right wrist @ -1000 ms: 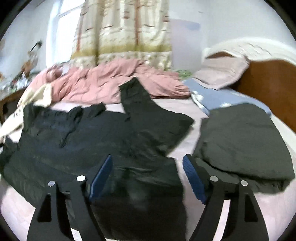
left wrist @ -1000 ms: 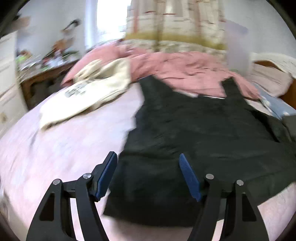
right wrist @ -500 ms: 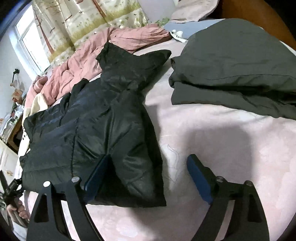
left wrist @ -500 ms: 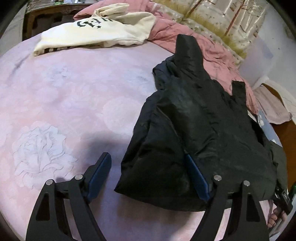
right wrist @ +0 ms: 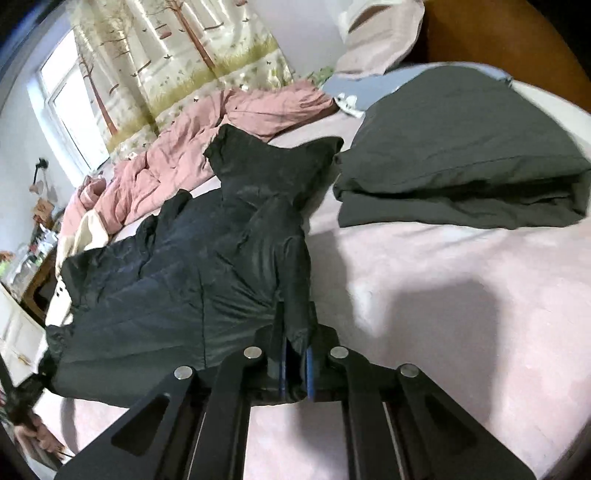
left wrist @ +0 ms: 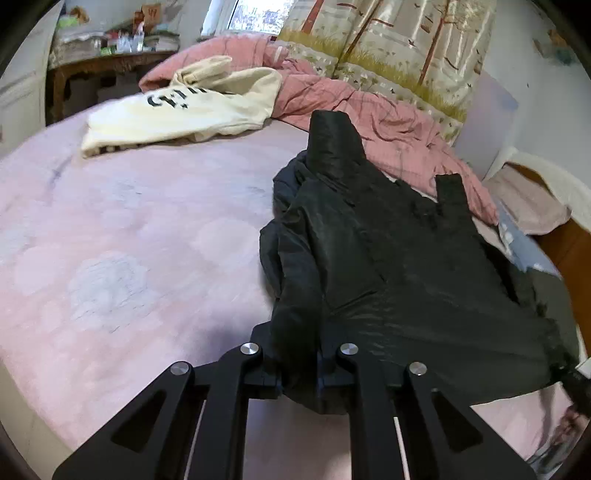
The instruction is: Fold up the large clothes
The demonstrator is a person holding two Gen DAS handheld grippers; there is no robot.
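A black puffer jacket (left wrist: 388, 258) lies spread on the pink bed sheet (left wrist: 110, 258), with its sleeves pointing toward the far side. My left gripper (left wrist: 299, 354) is closing its jaws on the jacket's near left hem corner, and fabric bunches between the pads. In the right wrist view the same jacket (right wrist: 184, 277) stretches away to the left. My right gripper (right wrist: 295, 343) is closing on the near right hem corner, a fold of black fabric pinched between its blue pads (right wrist: 309, 363).
A cream sweatshirt (left wrist: 184, 110) and a rumpled pink quilt (left wrist: 369, 110) lie at the far side. A folded dark green garment (right wrist: 461, 155) sits right of the jacket, near a pillow (right wrist: 380, 33) and wooden headboard (right wrist: 480, 29). A cluttered table (left wrist: 92, 62) stands beyond the bed.
Both grippers went from wide open around the jacket's hem corners to closed on the fabric. The hem now bunches up between the pads on each side.
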